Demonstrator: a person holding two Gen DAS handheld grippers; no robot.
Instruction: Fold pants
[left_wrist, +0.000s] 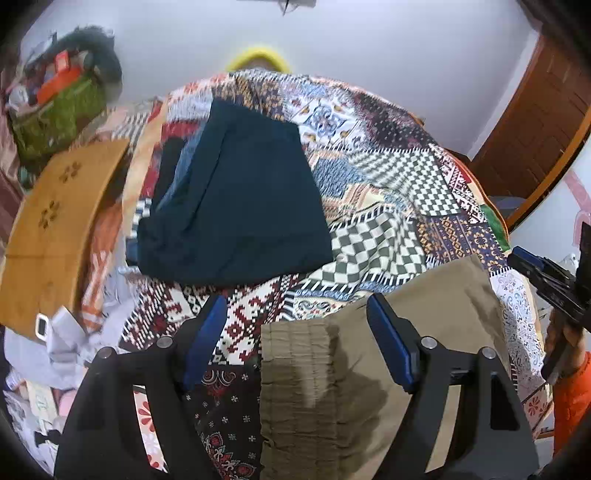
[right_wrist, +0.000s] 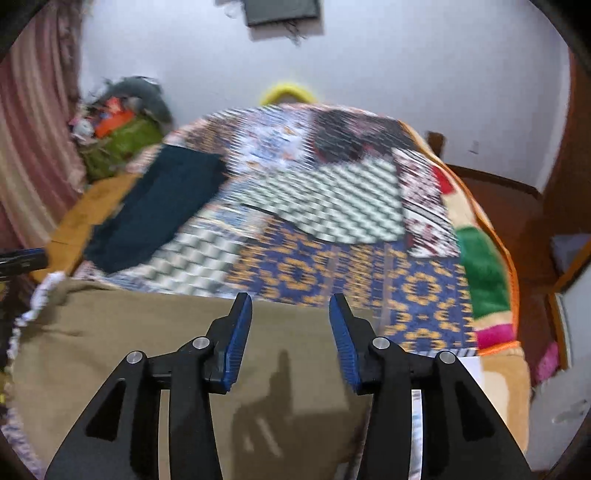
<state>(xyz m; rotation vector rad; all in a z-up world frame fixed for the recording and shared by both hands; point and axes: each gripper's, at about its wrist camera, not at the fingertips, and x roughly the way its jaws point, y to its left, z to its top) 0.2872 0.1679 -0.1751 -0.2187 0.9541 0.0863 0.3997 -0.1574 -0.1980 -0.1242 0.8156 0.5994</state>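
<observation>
Khaki pants (left_wrist: 369, 369) lie on a patchwork bedspread (left_wrist: 388, 184) at the near edge of the bed, their elastic waistband (left_wrist: 295, 369) at the left. My left gripper (left_wrist: 297, 308) is open and hovers over the waistband end. My right gripper (right_wrist: 290, 306) is open above the far edge of the same pants (right_wrist: 147, 350), holding nothing. The right gripper also shows at the right edge of the left wrist view (left_wrist: 546, 273).
A folded dark teal garment (left_wrist: 240, 199) lies on top of other folded clothes at the far left of the bed. A wooden headboard (left_wrist: 48, 229) and a green basket of clutter (left_wrist: 55, 110) stand to the left. A wooden door (left_wrist: 535, 122) is at the right.
</observation>
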